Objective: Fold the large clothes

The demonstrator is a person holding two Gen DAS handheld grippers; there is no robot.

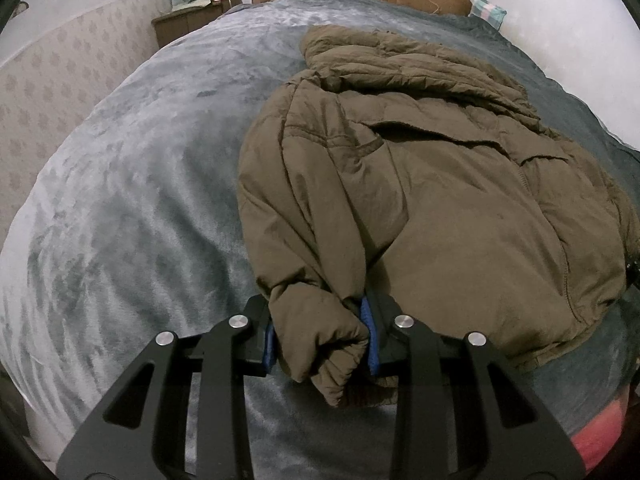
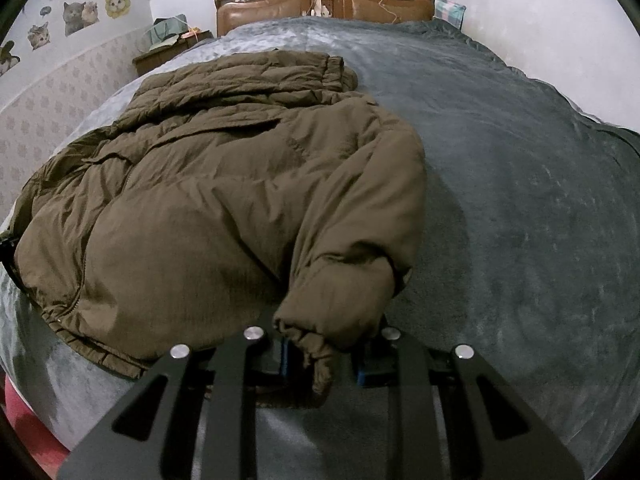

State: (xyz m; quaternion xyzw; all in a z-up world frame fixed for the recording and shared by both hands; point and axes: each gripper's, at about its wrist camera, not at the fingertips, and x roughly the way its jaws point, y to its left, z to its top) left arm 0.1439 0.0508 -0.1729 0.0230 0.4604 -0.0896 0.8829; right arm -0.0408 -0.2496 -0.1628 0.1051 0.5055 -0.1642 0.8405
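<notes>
A large olive-brown padded jacket point(image 1: 420, 184) lies on the grey bed blanket, hood toward the headboard; it also shows in the right wrist view point(image 2: 208, 184). My left gripper point(image 1: 320, 332) is shut on the jacket's left sleeve cuff point(image 1: 332, 340), which bunches between the blue pads near the jacket's lower hem. My right gripper point(image 2: 320, 356) is shut on the right sleeve cuff point(image 2: 316, 344), folded down beside the jacket's right side. Both sleeves lie drawn in over the jacket body.
The grey plush blanket point(image 1: 120, 208) covers the whole bed. A wooden headboard point(image 2: 320, 0) stands at the far end, with a nightstand point(image 2: 168, 54) carrying a bag at far left. A red-pink item point(image 1: 592, 440) lies at the near bed edge.
</notes>
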